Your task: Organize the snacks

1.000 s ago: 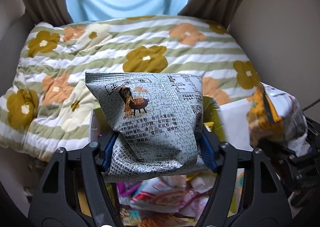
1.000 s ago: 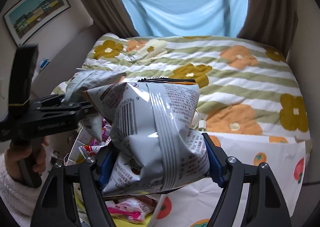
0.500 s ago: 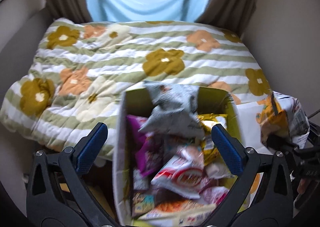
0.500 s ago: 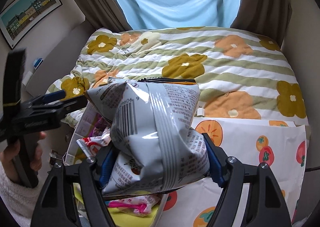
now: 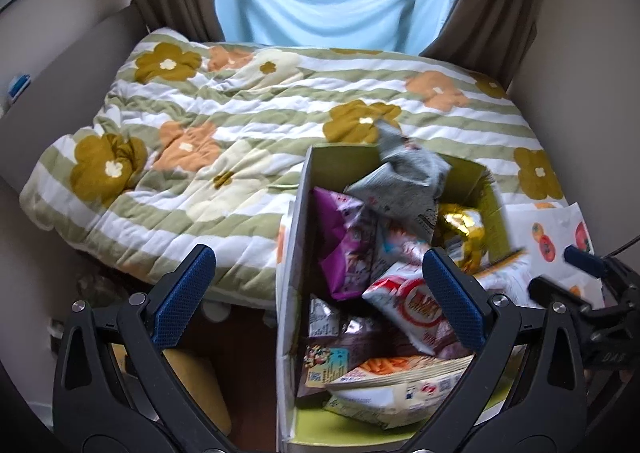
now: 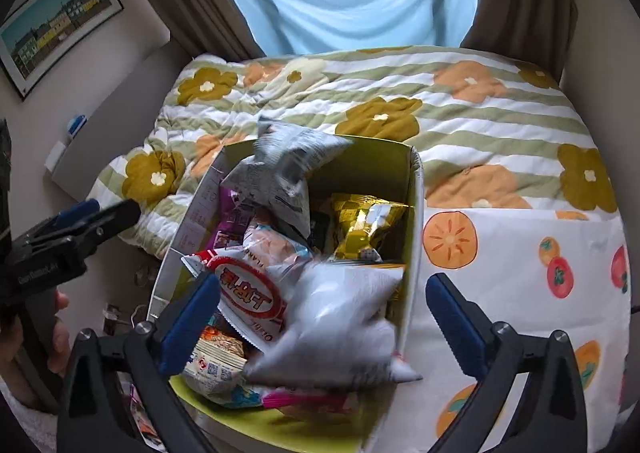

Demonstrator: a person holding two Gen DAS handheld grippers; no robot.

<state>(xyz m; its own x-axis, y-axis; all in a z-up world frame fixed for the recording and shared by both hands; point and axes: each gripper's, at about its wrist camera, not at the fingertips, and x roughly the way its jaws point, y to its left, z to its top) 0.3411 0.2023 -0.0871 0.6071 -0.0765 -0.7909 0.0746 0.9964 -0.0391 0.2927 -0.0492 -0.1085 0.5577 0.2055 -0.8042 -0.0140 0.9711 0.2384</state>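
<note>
Both claws have just been opening and now stand wide with nothing between their pads. The left claw (image 5: pixel 318 295) no longer grips the grey bag (image 5: pixel 404 181), which lies ahead of it at the far end of the box (image 5: pixel 298 221). The silver bag (image 6: pixel 340 317), clamped in the right claw (image 6: pixel 322 313) a moment ago, now sits blurred on the snacks just beyond its fingertips.
</note>
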